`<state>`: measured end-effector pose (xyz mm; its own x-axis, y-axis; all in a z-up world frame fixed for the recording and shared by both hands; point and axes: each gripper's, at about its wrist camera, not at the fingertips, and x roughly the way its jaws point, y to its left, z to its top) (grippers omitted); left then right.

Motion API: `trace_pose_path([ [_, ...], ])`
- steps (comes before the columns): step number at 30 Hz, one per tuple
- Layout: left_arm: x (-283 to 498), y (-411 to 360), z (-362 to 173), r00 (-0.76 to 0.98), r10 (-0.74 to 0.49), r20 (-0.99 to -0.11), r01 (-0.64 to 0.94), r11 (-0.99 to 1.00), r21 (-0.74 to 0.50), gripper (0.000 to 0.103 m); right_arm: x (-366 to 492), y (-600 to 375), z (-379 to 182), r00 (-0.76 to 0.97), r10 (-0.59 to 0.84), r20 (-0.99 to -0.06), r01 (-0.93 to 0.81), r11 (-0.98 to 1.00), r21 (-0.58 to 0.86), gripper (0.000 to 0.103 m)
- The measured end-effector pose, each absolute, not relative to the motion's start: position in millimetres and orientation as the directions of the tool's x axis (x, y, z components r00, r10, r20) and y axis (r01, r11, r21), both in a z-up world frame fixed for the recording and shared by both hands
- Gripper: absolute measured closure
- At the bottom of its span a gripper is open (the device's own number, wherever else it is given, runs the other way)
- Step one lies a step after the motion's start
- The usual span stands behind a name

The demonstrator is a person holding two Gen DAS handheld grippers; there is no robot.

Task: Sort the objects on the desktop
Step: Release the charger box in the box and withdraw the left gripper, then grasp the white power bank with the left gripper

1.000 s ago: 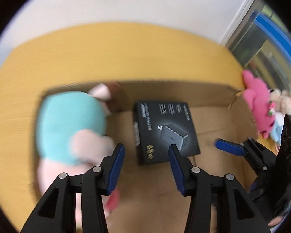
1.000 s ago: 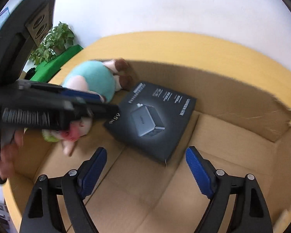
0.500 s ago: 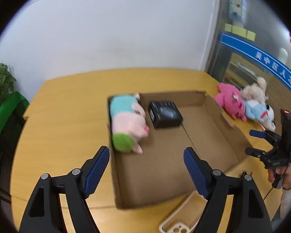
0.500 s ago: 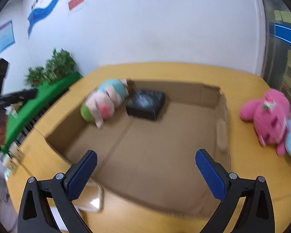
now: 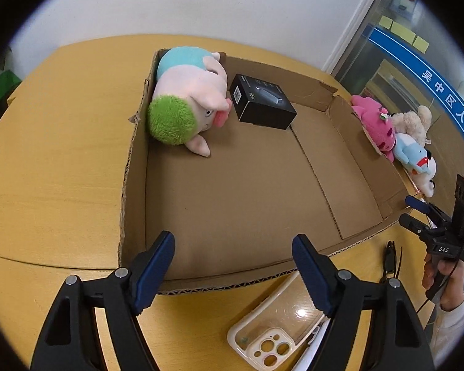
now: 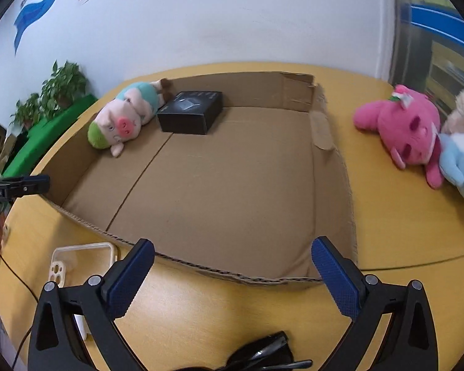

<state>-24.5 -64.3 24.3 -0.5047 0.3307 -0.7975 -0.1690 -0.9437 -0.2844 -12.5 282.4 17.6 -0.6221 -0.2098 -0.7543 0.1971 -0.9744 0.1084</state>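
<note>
the cardboard box (image 5: 133,167) holds the pig plush (image 5: 188,99) and black carton (image 5: 263,102) at its far end; pink plush (image 6: 408,130) lies outside right, phone case (image 5: 281,327) before it; left gripper (image 5: 232,266) and right gripper (image 6: 232,275) hover empty, jaws spread; between picks, likely the case next.

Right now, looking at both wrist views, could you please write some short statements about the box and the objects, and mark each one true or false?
1. The pig plush lies inside the cardboard box. True.
2. The black box stands on the table outside the cardboard box. False: it is inside, beside the pig plush.
3. The pink plush is already in the cardboard box. False: it lies on the table outside it.
4. The left tongs are open and empty. True.
5. The right tongs grip the phone case. False: they are open and empty; the phone case lies on the table.
</note>
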Motion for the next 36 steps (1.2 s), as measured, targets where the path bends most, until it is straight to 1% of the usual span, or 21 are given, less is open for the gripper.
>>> trace_pose_path([
  [7, -17, -56, 33, -0.521, 0.276, -0.808, -0.163, -0.961, -0.223, 0.025, -2, 283, 24, -0.638, -0.2, -0.743, 0.23, -0.971, 0.064, 0.0],
  [10, -2, -51, 52, -0.566, 0.265, -0.781, -0.179, -0.964, -0.198, 0.025, 17, 282, 44, -0.675, -0.258, -0.691, 0.288, -0.955, 0.076, 0.0],
  [12, 15, -43, 67, -0.602, 0.279, -0.748, -0.219, -0.959, -0.182, 0.025, 39, 276, 61, -0.712, -0.281, -0.644, 0.326, -0.944, 0.051, 0.0],
  [15, 44, -34, 78, -0.608, 0.349, -0.713, -0.266, -0.936, -0.231, 0.025, 66, 268, 74, -0.741, -0.324, -0.588, 0.377, -0.926, 0.034, 0.0],
  [18, 61, -30, 71, -0.567, 0.402, -0.719, -0.282, -0.915, -0.29, 0.025, 90, 257, 69, -0.707, -0.451, -0.544, 0.494, -0.866, 0.077, 0.0],
  [19, 67, -28, 66, -0.551, 0.406, -0.728, -0.276, -0.913, -0.301, 0.025, 94, 250, 63, -0.694, -0.462, -0.553, 0.517, -0.854, 0.064, 0.0],
  [21, 77, -27, 51, -0.512, 0.401, -0.76, -0.261, -0.915, -0.307, 0.025, 90, 231, 47, -0.659, -0.403, -0.635, 0.507, -0.862, 0.02, 0.0],
  [23, 87, -27, 35, -0.474, 0.411, -0.779, -0.238, -0.911, -0.337, 0.025, 86, 215, 32, -0.594, -0.401, -0.697, 0.541, -0.841, 0.022, 0.0],
  [28, 106, -31, 0, -0.377, 0.501, -0.779, -0.188, -0.865, -0.466, 0.026, 86, 174, 11, -0.418, -0.484, -0.769, 0.703, -0.708, 0.064, 0.001],
  [31, 110, -30, -11, -0.345, 0.547, -0.763, -0.172, -0.836, -0.522, 0.027, 91, 148, -9, -0.342, -0.473, -0.812, 0.783, -0.621, 0.032, 0.001],
  [32, 110, -27, -14, -0.331, 0.554, -0.764, -0.172, -0.832, -0.528, 0.033, 91, 143, -15, -0.329, -0.463, -0.823, 0.796, -0.605, 0.022, 0.002],
  [33, 110, -24, -18, -0.315, 0.552, -0.772, -0.169, -0.833, -0.527, 0.041, 94, 136, -25, -0.311, -0.447, -0.839, 0.811, -0.585, 0.011, 0.003],
  [34, 109, -22, -22, -0.302, 0.548, -0.78, -0.169, -0.836, -0.522, 0.045, 94, 131, -33, -0.298, -0.438, -0.848, 0.821, -0.571, 0.007, 0.005],
  [35, 107, -18, -26, -0.282, 0.543, -0.791, -0.17, -0.84, -0.515, 0.051, 96, 129, -40, -0.289, -0.432, -0.854, 0.827, -0.562, 0.005, 0.007],
  [36, 107, -15, -30, -0.271, 0.531, -0.803, -0.167, -0.848, -0.504, 0.052, 95, 127, -45, -0.282, -0.43, -0.857, 0.83, -0.557, 0.006, 0.008],
])
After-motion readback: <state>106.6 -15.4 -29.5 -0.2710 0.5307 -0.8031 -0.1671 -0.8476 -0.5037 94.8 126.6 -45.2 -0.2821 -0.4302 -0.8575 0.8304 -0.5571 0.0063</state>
